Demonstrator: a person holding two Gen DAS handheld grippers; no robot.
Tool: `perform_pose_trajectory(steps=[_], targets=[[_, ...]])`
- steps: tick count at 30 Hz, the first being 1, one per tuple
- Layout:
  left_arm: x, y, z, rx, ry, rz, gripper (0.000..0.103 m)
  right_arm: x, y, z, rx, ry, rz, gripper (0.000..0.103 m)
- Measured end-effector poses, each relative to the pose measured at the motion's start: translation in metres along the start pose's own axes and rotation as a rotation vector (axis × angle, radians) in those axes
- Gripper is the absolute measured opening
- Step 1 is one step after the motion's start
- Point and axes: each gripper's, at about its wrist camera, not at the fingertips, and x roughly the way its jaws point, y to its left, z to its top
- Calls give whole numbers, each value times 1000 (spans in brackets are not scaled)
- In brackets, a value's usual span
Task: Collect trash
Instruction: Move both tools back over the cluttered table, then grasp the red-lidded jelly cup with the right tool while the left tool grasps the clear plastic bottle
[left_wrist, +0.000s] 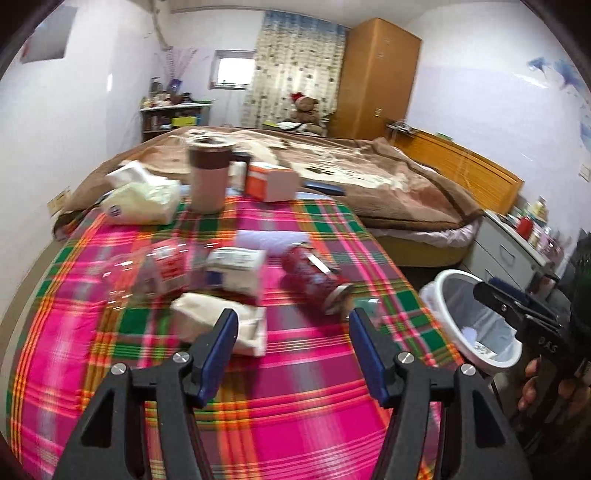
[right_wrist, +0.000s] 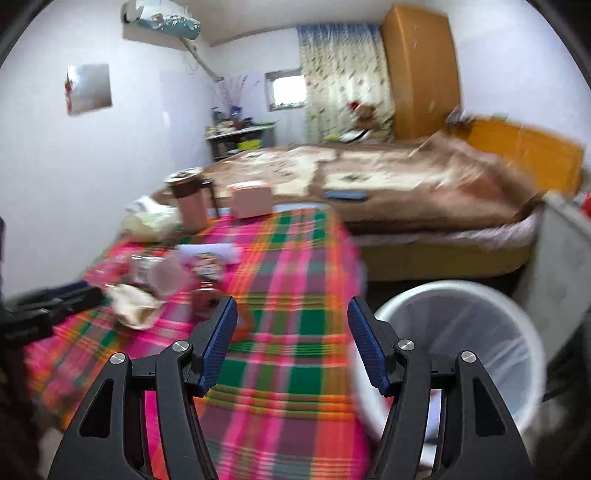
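A bedroom table under a pink, green and orange plaid cloth (left_wrist: 314, 398) sits before me, litter mostly uncollected: a crushed red can (left_wrist: 316, 277), a small white carton (left_wrist: 236, 271), a crumpled clear plastic bottle (left_wrist: 147, 275) and a beige paper wad (left_wrist: 221, 323). My left gripper (left_wrist: 293, 341) and right gripper (right_wrist: 291, 334) both gape, carrying nothing. The white lined bin (right_wrist: 461, 354) beside the table holds only a few scraps.

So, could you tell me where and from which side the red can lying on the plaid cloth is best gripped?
Probably across the middle of its round body. The red can lies on its side, slanting from upper left to lower right, metal end toward the white bin. The open left gripper should come from above, fingers straddling the can crosswise, since the sides are bare.
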Motion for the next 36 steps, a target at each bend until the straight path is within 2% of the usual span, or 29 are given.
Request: perform_pose_trajectory(steps=[5,7,11,14,21,25,31,36], targets=[[-6,34,-1,-41,-4,48,68,23,9,4,58,19,14,64],[-7,46,-2,-56,-1,70,68,31,16,4,41,34,42,64],[-6,65,-4,-89,9,92,69,42,37,-2,-65,57,3,64],[-4,76,-5,-97,15,108,70,49,41,-5,-112,100,35,64],[4,94,-8,-110,36,125,70,67,42,-3,-151,168,75,64],[7,105,-8,-116,44,140,71,78,39,0,-130,197,108,64],[12,126,0,-145,49,150,71,94,46,-3,-161,238,121,65],[22,136,10,-118,56,156,72,101,53,-7,-190,257,120,65]])
